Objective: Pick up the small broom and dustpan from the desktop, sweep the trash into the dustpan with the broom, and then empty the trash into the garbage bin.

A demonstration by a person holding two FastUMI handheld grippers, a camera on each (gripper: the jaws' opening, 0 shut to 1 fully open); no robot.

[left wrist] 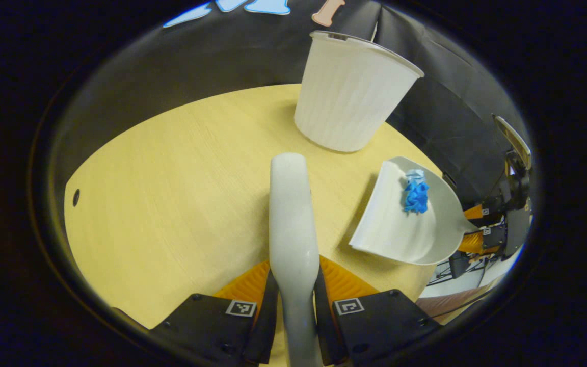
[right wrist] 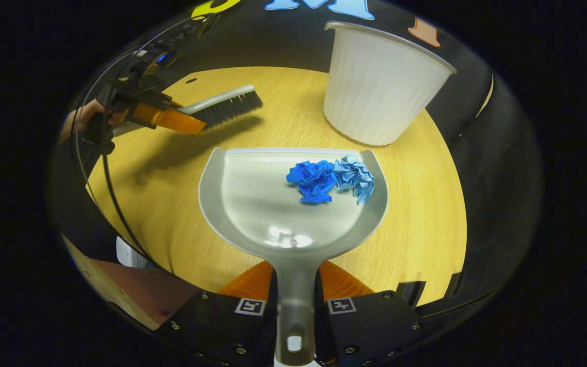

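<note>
**Trash in the pan, bin not yet reached**

Pale wood counter (right wrist: 426, 214) fills the booth floor of both views, ringed by black cloth. On the left of the right gripper view, the left gripper (right wrist: 181, 120) is seen from afar, held by a hand (right wrist: 87, 114), its orange fingers closed on the handle of the small broom (right wrist: 227, 104), whose dark bristles hang just above the counter, well apart from the dustpan. In the left gripper view the broom's pale handle (left wrist: 291, 224) runs forward between the clamped fingers.

At the middle, the right gripper (right wrist: 296, 300) has both fingers pressed on the stem of the grey dustpan (right wrist: 258, 204). Inside the pan, toward its far right corner, lie two crumpled paper wads touching each other: a dark blue wad (right wrist: 314, 181) and a light blue wad (right wrist: 355, 177).

Farther right and beyond the pan's lip stands the white ribbed garbage bin (right wrist: 380, 86), upright and near.

Judging from this, pickup and sweeping look finished; no loose trash shows on the counter. What remains is carrying the pan over the bin's rim and tipping it.
</note>
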